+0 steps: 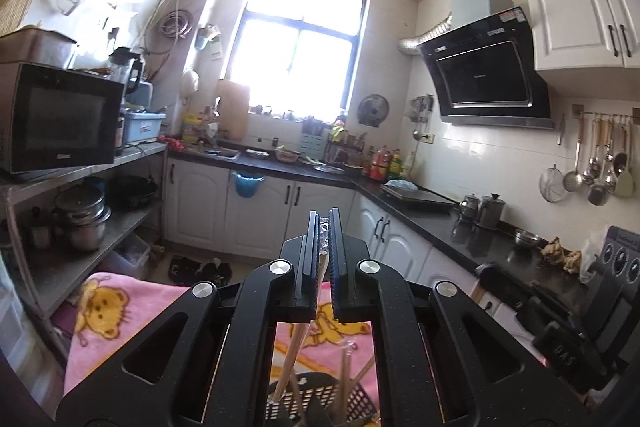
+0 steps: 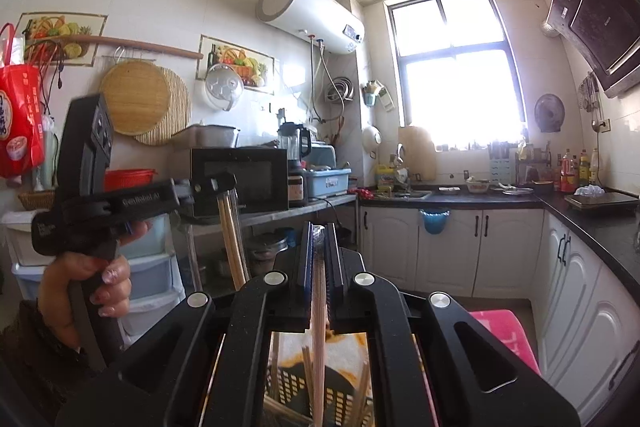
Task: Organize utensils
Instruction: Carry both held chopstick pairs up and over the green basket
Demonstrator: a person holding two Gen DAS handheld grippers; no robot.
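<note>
Right gripper (image 2: 319, 253) clamps chopsticks (image 2: 319, 327); basket (image 2: 340, 387) below.

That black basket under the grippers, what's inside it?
Several wooden chopsticks stand in the black basket. Its bottom is hidden by the left gripper and right gripper.

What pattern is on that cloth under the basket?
Pink blanket with yellow cartoon bears, clearest in the left wrist view.

Chopsticks (image 1: 298, 345) hang above the basket (image 1: 320, 399) on the blanket (image 1: 116, 311).
</note>
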